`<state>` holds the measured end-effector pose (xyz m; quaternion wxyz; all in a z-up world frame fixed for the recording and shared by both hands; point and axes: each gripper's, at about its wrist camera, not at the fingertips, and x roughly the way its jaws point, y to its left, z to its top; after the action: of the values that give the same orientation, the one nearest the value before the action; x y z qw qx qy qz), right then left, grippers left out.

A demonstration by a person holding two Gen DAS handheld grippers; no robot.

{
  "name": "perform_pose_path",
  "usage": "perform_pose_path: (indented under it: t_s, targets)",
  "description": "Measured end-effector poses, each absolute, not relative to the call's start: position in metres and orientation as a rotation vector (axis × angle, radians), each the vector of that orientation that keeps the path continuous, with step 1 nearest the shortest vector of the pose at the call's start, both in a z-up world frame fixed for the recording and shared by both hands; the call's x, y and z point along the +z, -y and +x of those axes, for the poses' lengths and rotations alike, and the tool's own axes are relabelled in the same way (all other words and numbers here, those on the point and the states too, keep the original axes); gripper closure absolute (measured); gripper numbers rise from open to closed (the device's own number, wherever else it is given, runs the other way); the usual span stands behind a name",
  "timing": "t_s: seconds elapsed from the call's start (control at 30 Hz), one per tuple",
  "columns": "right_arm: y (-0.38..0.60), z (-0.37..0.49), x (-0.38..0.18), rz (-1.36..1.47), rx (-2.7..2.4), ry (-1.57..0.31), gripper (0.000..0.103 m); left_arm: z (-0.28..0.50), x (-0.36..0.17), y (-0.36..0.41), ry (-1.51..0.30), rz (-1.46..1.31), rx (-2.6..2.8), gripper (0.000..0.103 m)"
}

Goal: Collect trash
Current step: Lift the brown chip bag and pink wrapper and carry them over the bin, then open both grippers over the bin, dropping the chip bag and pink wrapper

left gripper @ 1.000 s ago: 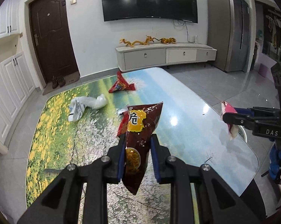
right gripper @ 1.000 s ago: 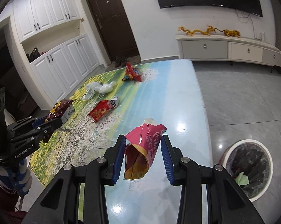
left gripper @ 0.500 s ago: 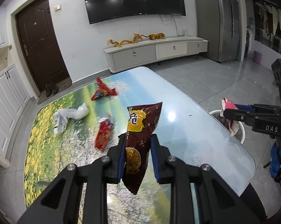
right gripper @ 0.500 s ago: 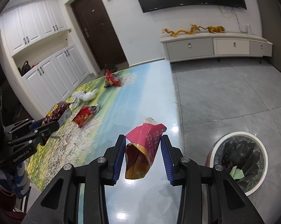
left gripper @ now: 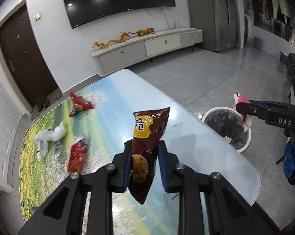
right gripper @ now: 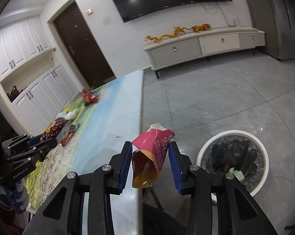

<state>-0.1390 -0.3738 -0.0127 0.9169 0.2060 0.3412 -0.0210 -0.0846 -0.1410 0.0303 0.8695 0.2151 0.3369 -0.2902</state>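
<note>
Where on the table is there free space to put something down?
The table's blue half, toward the trash bin, is bare. The flowered side is crowded: two red wrappers and a white plastic bag.

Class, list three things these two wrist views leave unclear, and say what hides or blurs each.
1. Left wrist view: print on the two red wrappers on the table is smeared by motion blur.
2. Right wrist view: the bin has its near rim cut off by the right gripper.
3. Left wrist view: the pink packet is mostly behind the right gripper's jaws.
</note>
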Motion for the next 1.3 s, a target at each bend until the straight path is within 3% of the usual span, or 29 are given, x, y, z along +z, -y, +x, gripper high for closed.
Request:
perform_pose_path:
  t_s: [1.0, 1.07, 1.13, 1.3]
  targets:
    - [0.537, -0.136, -0.118, 0.629, -0.347, -0.829, 0.064, -0.052, -0.041, 0.404, -1.000, 0.420, -1.014, 0.078]
    - [0.539, -0.135, -0.123, 0.636, -0.354, -0.840, 0.064, -0.050, -0.044, 0.413, -1.015, 0.413, -1.030, 0.075]
    - [0.542, -0.133, -0.127, 0.640, -0.362, -0.850, 0.058, -0.050, -0.046, 0.419, -1.030, 0.398, -1.043, 0.063]
    - [0.546, -0.134, -0.130, 0.646, -0.388, -0.858, 0.053, -0.048, -0.047, 0.425, -1.048, 0.371, -1.069, 0.059]
